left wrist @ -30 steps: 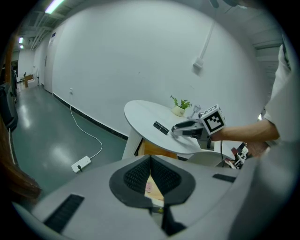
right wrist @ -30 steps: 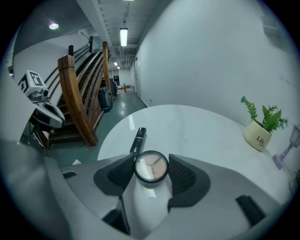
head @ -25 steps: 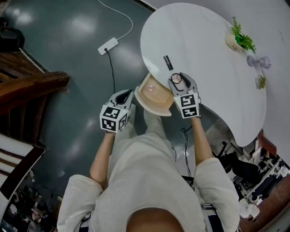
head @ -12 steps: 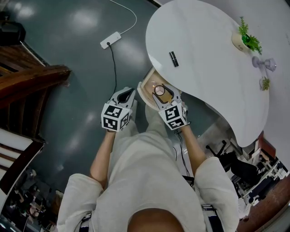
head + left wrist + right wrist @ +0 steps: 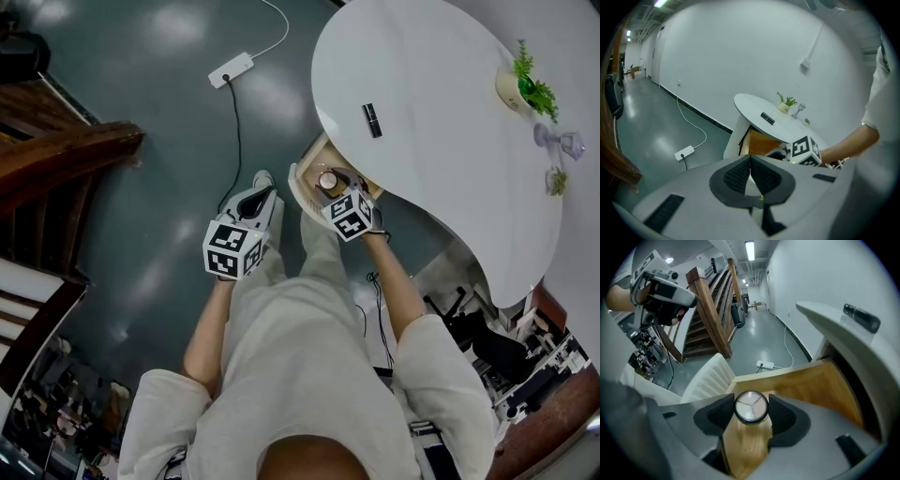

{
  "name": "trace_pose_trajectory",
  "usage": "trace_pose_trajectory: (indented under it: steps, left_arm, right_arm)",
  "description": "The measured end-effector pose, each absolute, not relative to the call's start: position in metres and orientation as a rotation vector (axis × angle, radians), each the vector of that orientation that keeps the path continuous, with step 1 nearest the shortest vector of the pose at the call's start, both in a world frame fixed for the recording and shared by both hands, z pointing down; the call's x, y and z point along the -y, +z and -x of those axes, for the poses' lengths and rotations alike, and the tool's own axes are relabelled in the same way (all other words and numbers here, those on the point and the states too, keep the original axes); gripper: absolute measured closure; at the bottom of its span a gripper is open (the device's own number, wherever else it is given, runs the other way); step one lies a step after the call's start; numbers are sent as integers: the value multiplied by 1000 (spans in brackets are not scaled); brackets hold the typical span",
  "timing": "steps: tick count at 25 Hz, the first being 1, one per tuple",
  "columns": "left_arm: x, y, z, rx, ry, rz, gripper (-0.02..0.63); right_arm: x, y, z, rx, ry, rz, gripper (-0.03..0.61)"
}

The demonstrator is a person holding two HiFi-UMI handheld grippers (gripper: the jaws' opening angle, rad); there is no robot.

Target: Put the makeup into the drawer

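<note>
**Little Jar Hangs Over the Open Drawer**

The right tool [image 5: 751, 414] has a small round jar [image 5: 751, 405] pinched between its jaws. The jaws are about half open, and each pad presses on one side of the jar. The round lid faces back up along the tool, so the bottom of the jar points down at the wood. The tool tips down steeply, right over the open wooden drawer [image 5: 811, 380] that sticks out from under the white table [image 5: 441, 112].

The left tool [image 5: 750, 168] is closed with nothing in it. It waits over the floor at about 8 o'clock from the drawer, so the right hand is much nearer.

I think the jar only needs to go a bit lower and be let go. The table's edge hangs over the drawer on the 2 o'clock side, so that side is tight. The 9 o'clock side is open floor, with lots of room to pull back.

One more makeup thing, a black tube [image 5: 372, 119], lies on the table at 1 o'clock from the right tool. Its long side runs from about 11 to 5 o'clock.
</note>
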State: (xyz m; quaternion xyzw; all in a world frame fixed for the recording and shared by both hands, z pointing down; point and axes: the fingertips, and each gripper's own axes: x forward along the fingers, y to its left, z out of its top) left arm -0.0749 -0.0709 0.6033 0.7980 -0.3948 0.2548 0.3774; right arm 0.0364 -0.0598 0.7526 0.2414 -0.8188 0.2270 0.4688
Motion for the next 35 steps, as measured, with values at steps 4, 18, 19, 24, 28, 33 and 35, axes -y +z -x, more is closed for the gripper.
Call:
trace_pose_trajectory:
  steps: [4,18,19,24,28,33,35]
  left_arm:
    - [66,610,82,1010,655,-2017,603]
    - [53,632,105,1030,665,-1945,603]
    - [53,633,106,1030,667,-1942,601]
    - [54,638,108,1032,671,-1936,603]
    - [54,638,108,1033,674,-1936,601]
    - [53,637,105,1031,672,-1943,603]
    - [54,635,101,1028,668,-1951,603]
  right_arm:
    - [58,789,-38,1935,575,-545,351]
    - [60,860,-43,1796,576,-495,351]
    - [59,862,-43,1791,579,-493,351]
    - [60,866,-42,1790,578,-513,350]
    - [61,862,-40,1817,625,-523,282]
    - [71,834,-39,1900,593,-562,281]
    - [74,815,-38,1948,583,-590,293]
